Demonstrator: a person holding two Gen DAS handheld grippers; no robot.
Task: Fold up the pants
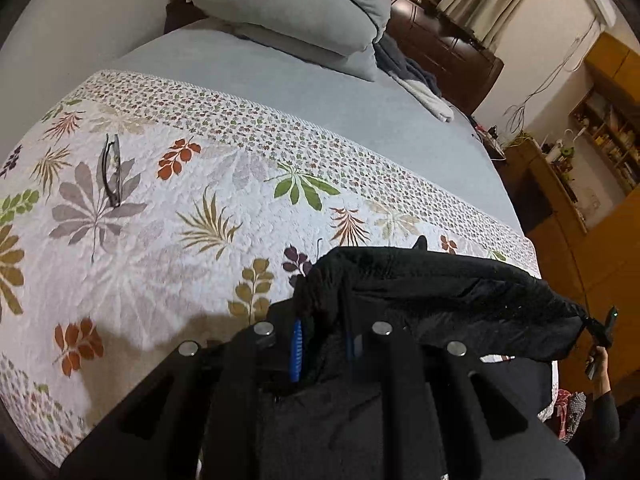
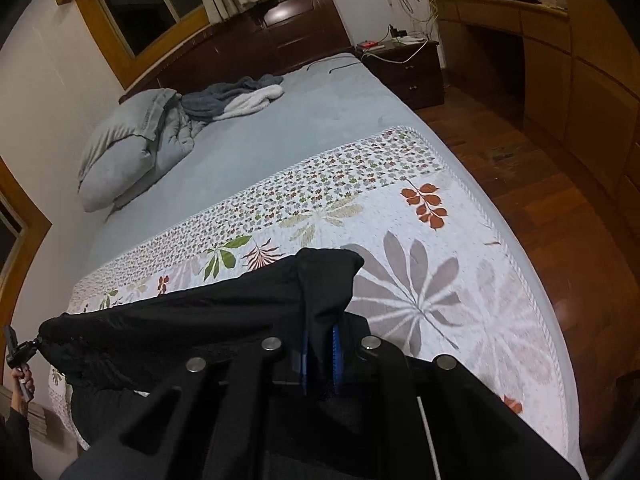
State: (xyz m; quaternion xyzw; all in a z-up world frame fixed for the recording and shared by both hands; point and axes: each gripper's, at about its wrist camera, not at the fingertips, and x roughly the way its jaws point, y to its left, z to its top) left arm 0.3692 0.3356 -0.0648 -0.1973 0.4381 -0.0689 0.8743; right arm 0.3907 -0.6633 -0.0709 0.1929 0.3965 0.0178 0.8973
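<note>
- The left gripper (image 1: 322,344) is clamped on a bunch of black cloth: one end of the pants (image 1: 440,284), pinched between its blue pads (image 1: 296,354).
- The right gripper (image 2: 320,354) is likewise closed on the other end of the pants (image 2: 192,320), with dark fabric squeezed between its pads.
- The pants hang as a taut band stretched from one gripper to the other, lifted above the flowered quilt (image 1: 160,240) near the foot edge of the bed; the rest of the fabric droops below the grippers, out of clear sight.
- Long axis: the held edge runs side to side across the bed, roughly along its foot edge; each gripper sits at one end, so neither hand is nearer to the cloth than the other.
- Both grippers point down and forward toward the quilt, with open quilt ahead of them toward the pillows (image 1: 288,8).
- My reading: the coming move is to carry the held edge forward and lay the pants flat, keeping the two ends level and taut.
- A pair of glasses (image 1: 111,170) lies on the quilt toward the left side edge, worth avoiding.
</note>
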